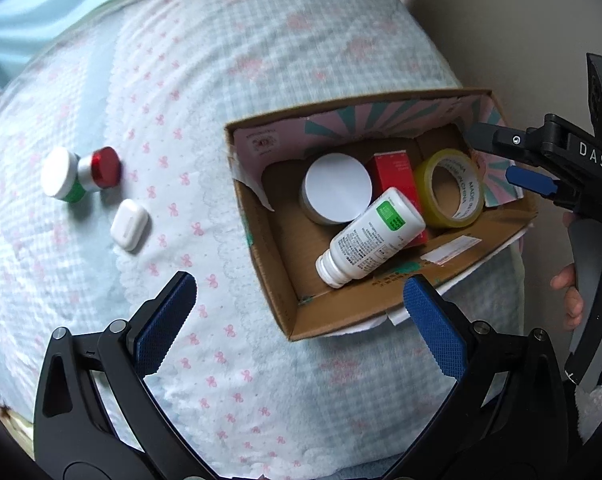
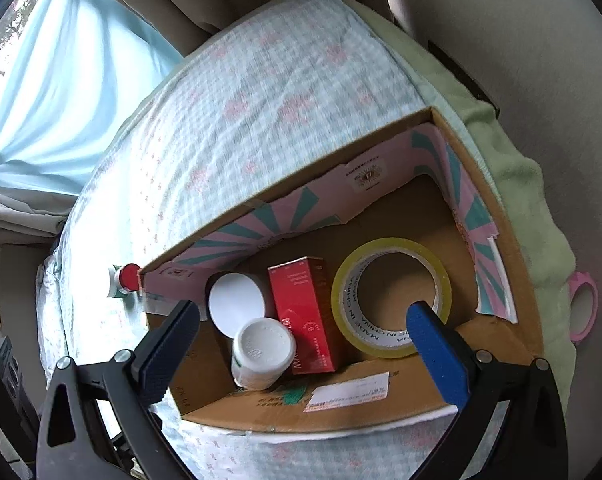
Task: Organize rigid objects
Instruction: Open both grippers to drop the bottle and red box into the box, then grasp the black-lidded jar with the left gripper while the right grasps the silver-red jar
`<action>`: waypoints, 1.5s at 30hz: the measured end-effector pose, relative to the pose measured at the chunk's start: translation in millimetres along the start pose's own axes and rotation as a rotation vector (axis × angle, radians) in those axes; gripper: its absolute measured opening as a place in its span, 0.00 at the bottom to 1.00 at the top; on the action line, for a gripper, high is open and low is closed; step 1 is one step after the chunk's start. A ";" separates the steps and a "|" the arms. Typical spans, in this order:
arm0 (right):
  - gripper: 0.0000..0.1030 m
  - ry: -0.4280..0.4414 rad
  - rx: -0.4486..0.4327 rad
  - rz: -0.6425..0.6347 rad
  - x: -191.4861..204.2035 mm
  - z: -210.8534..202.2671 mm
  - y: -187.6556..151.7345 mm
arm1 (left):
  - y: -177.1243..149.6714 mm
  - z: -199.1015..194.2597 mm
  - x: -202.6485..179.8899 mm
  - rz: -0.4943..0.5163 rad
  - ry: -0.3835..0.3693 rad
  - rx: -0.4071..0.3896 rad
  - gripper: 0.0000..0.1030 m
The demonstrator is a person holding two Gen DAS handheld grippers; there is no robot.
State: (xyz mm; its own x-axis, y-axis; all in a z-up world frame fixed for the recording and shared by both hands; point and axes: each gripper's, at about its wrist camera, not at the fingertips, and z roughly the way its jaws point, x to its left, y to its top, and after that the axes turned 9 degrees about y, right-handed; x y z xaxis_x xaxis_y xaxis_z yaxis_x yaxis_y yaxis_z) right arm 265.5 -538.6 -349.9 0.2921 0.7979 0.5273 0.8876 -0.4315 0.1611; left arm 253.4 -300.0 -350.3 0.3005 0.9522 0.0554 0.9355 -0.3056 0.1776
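Note:
A cardboard box [image 1: 285, 296] [image 2: 381, 408] sits on the bed. It holds a white-lidded jar [image 1: 337, 188] [image 2: 237, 300], a red carton [image 1: 397, 176] [image 2: 305, 312], a roll of yellow tape [image 1: 449, 188] [image 2: 389, 296] and a white bottle [image 1: 373, 236] [image 2: 263, 352] lying on its side. Left on the bed lie a white-capped jar [image 1: 61, 176], a red-capped jar [image 1: 103, 168] [image 2: 127, 276] and a white earbud case [image 1: 129, 224]. My left gripper [image 1: 301, 320] is open and empty, near the box's front corner. My right gripper [image 2: 305, 344] [image 1: 513, 160] is open and empty above the box.
The bed has a checked blue cover with pink bows [image 1: 221, 60] [image 2: 261, 80]. A green blanket [image 2: 541, 208] lies along the bed's right edge with a pink tape roll [image 2: 583, 308] on it. A wall is to the right, and a blue curtain [image 2: 61, 80] is at the far left.

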 end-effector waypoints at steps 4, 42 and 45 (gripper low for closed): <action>1.00 -0.020 -0.025 -0.027 15.2 -18.2 -3.1 | -8.9 -24.2 10.7 -0.022 0.009 -0.041 1.00; 1.00 -0.013 0.105 -0.958 350.1 31.0 -94.3 | -195.7 -100.4 292.7 -0.696 0.155 -0.114 1.00; 1.00 -0.017 0.182 -1.061 359.5 68.6 -90.5 | -197.6 -69.6 299.8 -0.739 0.142 -0.059 1.00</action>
State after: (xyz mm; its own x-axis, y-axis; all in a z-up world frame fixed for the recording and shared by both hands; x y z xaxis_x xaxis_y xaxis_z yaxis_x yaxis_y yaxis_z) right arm 314.7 -183.8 -232.1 -0.6544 0.7345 0.1796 0.7303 0.5523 0.4020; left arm 145.6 45.9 -300.4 -0.4324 0.9013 0.0269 0.8713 0.4099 0.2699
